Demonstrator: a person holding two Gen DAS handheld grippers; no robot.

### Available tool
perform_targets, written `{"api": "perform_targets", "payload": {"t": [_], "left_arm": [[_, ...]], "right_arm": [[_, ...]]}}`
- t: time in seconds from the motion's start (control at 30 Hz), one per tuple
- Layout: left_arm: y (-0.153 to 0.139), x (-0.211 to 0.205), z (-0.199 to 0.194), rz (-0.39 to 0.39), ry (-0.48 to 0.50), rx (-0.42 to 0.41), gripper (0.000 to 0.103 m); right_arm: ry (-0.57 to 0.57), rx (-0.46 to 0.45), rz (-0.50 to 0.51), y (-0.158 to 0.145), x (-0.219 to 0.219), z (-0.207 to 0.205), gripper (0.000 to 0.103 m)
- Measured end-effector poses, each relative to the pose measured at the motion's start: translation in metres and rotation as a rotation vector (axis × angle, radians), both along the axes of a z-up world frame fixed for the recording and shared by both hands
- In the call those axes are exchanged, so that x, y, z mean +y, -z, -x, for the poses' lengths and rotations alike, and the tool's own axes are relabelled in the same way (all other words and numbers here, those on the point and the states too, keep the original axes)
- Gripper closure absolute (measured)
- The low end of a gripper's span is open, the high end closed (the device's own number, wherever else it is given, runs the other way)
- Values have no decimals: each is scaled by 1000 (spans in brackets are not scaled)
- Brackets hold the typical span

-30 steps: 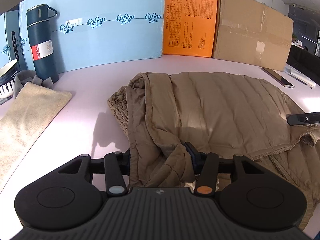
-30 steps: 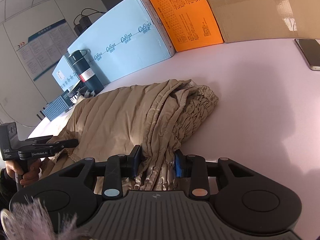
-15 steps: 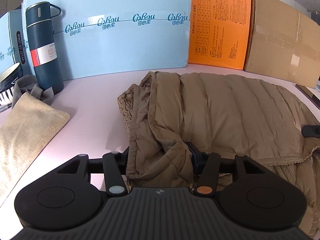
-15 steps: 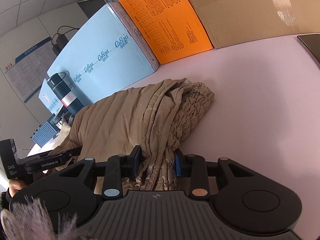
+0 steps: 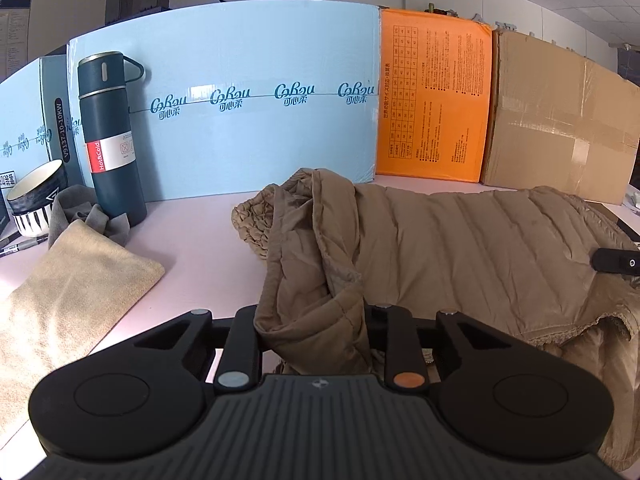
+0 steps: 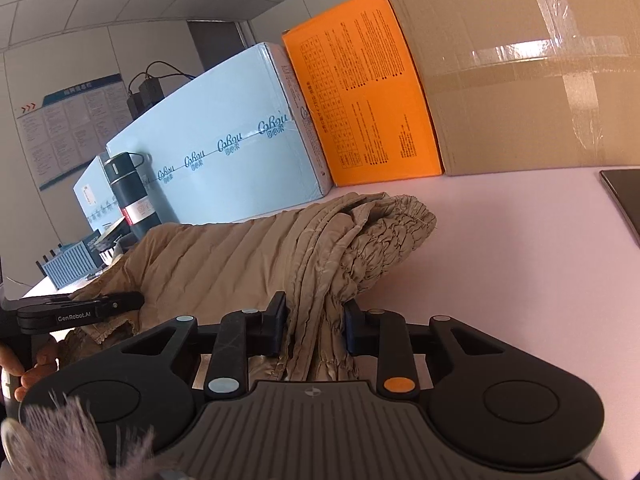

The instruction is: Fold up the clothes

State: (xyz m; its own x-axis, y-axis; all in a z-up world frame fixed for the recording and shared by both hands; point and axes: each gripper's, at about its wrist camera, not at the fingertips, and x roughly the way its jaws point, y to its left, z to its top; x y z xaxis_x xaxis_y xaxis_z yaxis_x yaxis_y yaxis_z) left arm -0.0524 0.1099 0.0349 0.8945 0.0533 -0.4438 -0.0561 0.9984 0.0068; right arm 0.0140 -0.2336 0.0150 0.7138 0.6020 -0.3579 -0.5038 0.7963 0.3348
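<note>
A tan quilted down jacket point(image 5: 460, 240) lies across the pink table point(image 5: 200, 232). My left gripper point(image 5: 316, 320) is shut on a bunched fold at its left end and holds it above the table. My right gripper point(image 6: 314, 324) is shut on the bunched right end of the jacket point(image 6: 240, 256), also raised. The gathered cuff point(image 6: 392, 232) hangs beside the right fingers. The left gripper point(image 6: 80, 312) and its hand show at the left of the right wrist view. The right gripper's tip point(image 5: 616, 262) shows at the right edge of the left wrist view.
A dark blue flask point(image 5: 110, 140) stands at the left, with a bowl point(image 5: 34, 200), a grey cloth and a beige towel point(image 5: 60, 288). Blue point(image 5: 240, 100), orange point(image 5: 432, 100) and brown cardboard boxes point(image 5: 560, 120) line the back. A dark flat device point(image 6: 624, 196) lies at the right.
Both grippers have lifted and moved toward the back boxes with the jacket held. The jacket's near edge has risen off the table and the boxes look closer.
</note>
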Motion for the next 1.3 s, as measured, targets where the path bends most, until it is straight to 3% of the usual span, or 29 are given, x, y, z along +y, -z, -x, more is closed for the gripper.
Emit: {"api": "perform_targets", "payload": {"t": [0.4,0.73,0.97,1.23,1.3], "left_arm": [[-44,47,88,-8,-137,-226,82],[-66,112,163,-8,-412,-366,81],[-52,156,174,4,-611,-356,81],[-7,208,152,93,-739,-220,81],[4,214,148,113,-754,-186,75]], "right_arm": [[-127,-145,-6,-46,58,21,79],[-333,-261,15,-92,166,27,79],[-457,-311,42,-100,262,19,79],[-518,-282,107,-69,351,-13,79],[-525,-257,123,-56,365,-24,79]]}}
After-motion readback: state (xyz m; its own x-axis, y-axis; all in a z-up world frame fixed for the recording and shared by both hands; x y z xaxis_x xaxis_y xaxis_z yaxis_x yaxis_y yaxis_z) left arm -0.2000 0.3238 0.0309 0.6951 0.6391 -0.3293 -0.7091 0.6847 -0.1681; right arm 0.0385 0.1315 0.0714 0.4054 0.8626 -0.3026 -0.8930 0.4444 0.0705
